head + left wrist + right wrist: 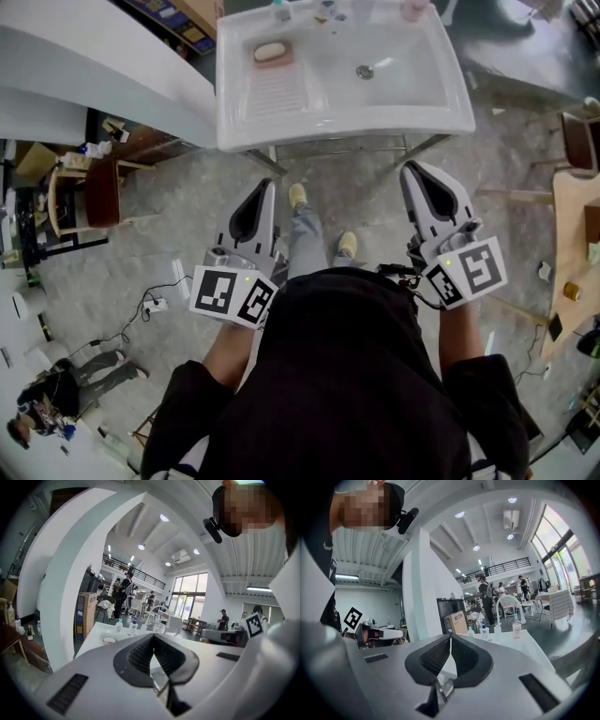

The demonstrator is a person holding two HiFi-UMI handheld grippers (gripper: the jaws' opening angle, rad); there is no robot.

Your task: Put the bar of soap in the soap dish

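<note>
A white sink [337, 127] stands ahead of me in the head view. On its back left corner lies a pale oval bar of soap [269, 52] on a brownish soap dish [284, 62]; in the left gripper view the soap [109, 640] shows far off. My left gripper [266, 187] and right gripper [416, 171] hover short of the sink's front edge, above the floor. Both are shut with nothing between the jaws, as the left gripper [152, 637] and right gripper [450, 640] show in their own views.
Bottles [281, 11] and a faucet [508, 604] line the sink's back edge; a drain [365, 70] sits in the basin. A chair [98, 192] stands left, a wooden table [572, 234] right. A person [56, 394] is at lower left, a power strip [155, 302] on the floor.
</note>
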